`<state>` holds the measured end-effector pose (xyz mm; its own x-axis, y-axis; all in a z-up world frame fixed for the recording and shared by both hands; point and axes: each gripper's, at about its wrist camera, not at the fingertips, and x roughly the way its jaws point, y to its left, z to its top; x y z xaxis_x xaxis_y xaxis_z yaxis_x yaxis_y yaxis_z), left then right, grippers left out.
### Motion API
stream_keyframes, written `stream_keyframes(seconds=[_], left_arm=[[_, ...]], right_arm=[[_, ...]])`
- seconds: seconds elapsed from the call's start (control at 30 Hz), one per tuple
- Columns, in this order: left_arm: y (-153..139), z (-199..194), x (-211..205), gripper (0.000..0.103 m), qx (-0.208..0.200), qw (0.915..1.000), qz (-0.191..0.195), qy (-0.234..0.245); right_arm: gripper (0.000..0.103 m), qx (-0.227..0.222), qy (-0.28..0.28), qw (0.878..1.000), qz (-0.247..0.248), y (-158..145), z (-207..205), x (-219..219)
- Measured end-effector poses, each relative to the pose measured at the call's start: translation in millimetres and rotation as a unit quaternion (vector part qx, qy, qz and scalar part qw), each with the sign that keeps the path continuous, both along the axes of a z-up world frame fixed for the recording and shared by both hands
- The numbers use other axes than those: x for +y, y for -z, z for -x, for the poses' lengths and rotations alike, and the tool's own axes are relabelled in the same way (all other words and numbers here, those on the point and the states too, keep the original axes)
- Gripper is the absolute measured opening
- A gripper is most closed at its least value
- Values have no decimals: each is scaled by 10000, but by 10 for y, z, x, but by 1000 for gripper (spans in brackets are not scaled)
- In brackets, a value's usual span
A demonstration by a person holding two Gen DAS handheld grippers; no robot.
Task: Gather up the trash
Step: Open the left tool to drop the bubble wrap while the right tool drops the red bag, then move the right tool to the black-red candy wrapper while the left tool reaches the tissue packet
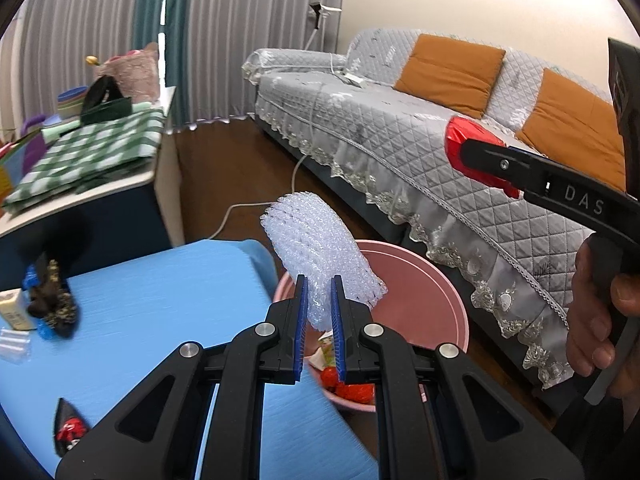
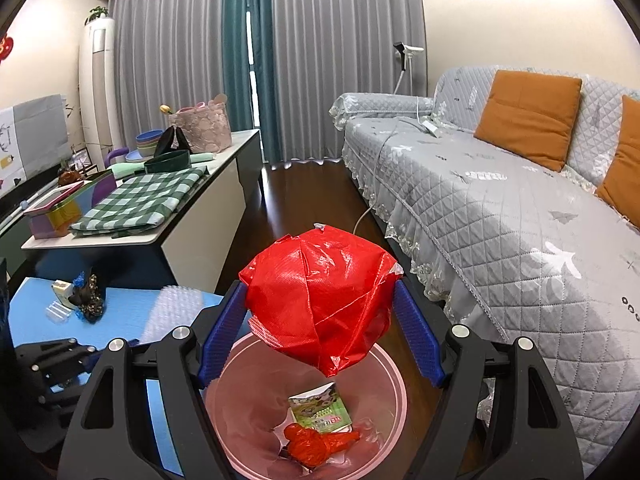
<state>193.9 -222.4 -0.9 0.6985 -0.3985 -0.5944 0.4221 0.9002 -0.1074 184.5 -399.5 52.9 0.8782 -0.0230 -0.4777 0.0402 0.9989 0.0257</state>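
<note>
**Two loads at the bin**

Living-room clutter frames the job: a grey quilted sofa (image 2: 500,184) on one side, a blue table (image 1: 140,300) on the other, and the pink bin (image 2: 248,412) on the wooden floor between them. The right gripper (image 2: 320,308) clasps a crumpled red wrapper (image 2: 320,296) with its jaws set wide around the bulk, and in its own view the wrapper hangs over the bin's mouth. The left gripper (image 1: 320,320) pinches a sheet of bubble wrap (image 1: 316,248) between nearly closed pads, above the bin's near rim beside the table edge.

To finish well, I judge each load should be centred over the opening before release (the bubble wrap is light and may drift). Dropping low would keep it from catching the rim. More scraps, among them a dark wrapper (image 1: 52,300), wait on the table.
</note>
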Motion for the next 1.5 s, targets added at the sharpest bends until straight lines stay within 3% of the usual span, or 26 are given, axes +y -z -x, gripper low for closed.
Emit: stream_keyframes(seconds=[0.17,0.23,0.6,0.67,0.7,0.73,0.93,1.27,1.5], left_arm=[[91,-86,-157,14,168,9997,-20,196],[149,-122,-181,21,319,9992,-28,226],[127,39,10,21,378,9992,-41,99],[89,83,85,25,359,9993,-42,27],[70,99,125,33,348,9994,-35,-7],[43,138,182,40,328,9994,-20,-61],[-92,357,542,49,204,9992,-15,-331],[-374,587,1363,49,13,9968,55,-797],[-704,607,2003,49,-369,9931,-139,-1102]], right_arm=[[76,102,77,9998,-133,50,-56,-79],[84,141,178,9996,-144,69,-73,-105],[84,123,106,9995,-266,78,-79,-115],[83,120,79,9995,-288,73,-74,-93],[83,115,62,9995,-295,69,-71,-79],[83,99,46,9995,-293,62,-62,-63],[79,-16,-142,9997,-218,10,34,135],[68,-248,-760,9952,-562,-143,312,699],[61,-302,-1288,9881,-786,-176,415,1189]])
